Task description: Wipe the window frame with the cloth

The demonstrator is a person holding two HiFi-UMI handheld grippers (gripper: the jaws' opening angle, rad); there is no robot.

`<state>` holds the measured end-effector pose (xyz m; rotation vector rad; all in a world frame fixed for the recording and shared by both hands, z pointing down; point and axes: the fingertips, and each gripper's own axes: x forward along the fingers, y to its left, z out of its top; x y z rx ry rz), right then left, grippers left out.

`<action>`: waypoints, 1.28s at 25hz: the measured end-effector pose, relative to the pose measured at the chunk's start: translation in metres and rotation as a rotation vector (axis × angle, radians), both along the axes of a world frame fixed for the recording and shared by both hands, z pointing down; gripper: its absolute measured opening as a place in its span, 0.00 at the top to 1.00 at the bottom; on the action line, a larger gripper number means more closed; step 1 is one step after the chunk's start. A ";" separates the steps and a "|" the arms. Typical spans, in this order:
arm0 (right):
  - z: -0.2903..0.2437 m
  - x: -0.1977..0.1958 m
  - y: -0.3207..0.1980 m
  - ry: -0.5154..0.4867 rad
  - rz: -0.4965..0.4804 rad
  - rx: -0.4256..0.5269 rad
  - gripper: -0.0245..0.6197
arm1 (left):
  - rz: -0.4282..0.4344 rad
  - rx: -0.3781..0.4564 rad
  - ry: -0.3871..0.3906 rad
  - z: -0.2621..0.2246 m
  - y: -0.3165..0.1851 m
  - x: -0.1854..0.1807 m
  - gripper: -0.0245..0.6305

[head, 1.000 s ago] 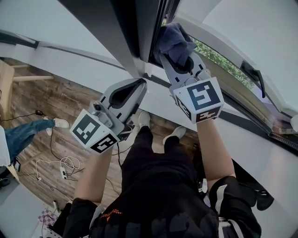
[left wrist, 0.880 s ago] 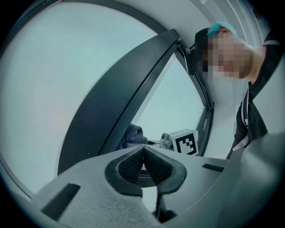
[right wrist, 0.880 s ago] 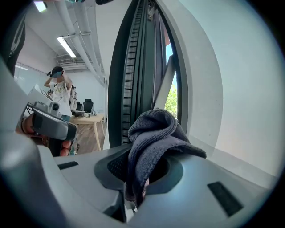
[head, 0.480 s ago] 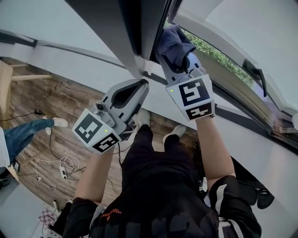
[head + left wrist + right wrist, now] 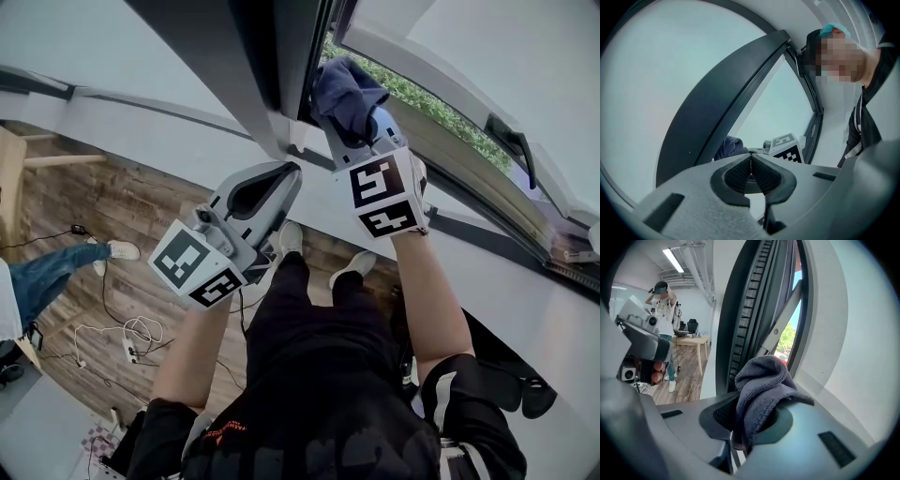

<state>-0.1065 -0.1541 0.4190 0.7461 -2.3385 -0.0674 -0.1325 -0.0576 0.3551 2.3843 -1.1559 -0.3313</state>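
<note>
Blue-grey cloth [image 5: 347,94]: bunched and clamped in the right gripper [image 5: 361,117], top centre of the head view. It lies up at the inner edge of the dark frame [image 5: 281,56], but whether it actually touches is unclear.
Cloth, right gripper view: the cloth [image 5: 761,390] folds over the fingers at lower centre, one end hanging down between them. The ribbed channel of the frame [image 5: 745,310] rises just behind it.
Right gripper [image 5: 745,413]: fingers closed on the cloth. Its marker cube [image 5: 384,195] faces the head camera.
Left gripper [image 5: 289,172]: left of centre in the head view, below and left of the cloth, tips pointing up towards the frame and clear of it.
Left fingers: in the left gripper view the left gripper [image 5: 751,161] has its pads pressed together with nothing between them. The frame [image 5: 717,108] arcs across the middle, and the other gripper's cube [image 5: 787,146] shows just beyond the tips.
Sash: white and swung open at upper right, with a dark handle [image 5: 514,148]. Greenery [image 5: 422,103] shows through the gap.
Floor [image 5: 66,216]: wood planks at lower left, with white cables [image 5: 117,333] lying on them.
Background: at upper left of the right gripper view, a person [image 5: 663,301] stands beside a wooden bench [image 5: 696,341].
</note>
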 end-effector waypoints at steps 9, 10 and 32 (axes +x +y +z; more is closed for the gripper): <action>0.001 0.030 0.000 -0.007 0.051 -0.016 0.88 | 0.031 -0.006 -0.005 0.001 0.000 0.018 0.93; 0.002 0.034 0.002 -0.007 0.059 -0.021 0.88 | 0.037 -0.006 -0.007 0.000 0.000 0.020 0.93; -0.002 0.118 0.007 -0.044 0.170 -0.033 0.88 | 0.152 0.002 -0.040 -0.009 -0.002 0.091 0.93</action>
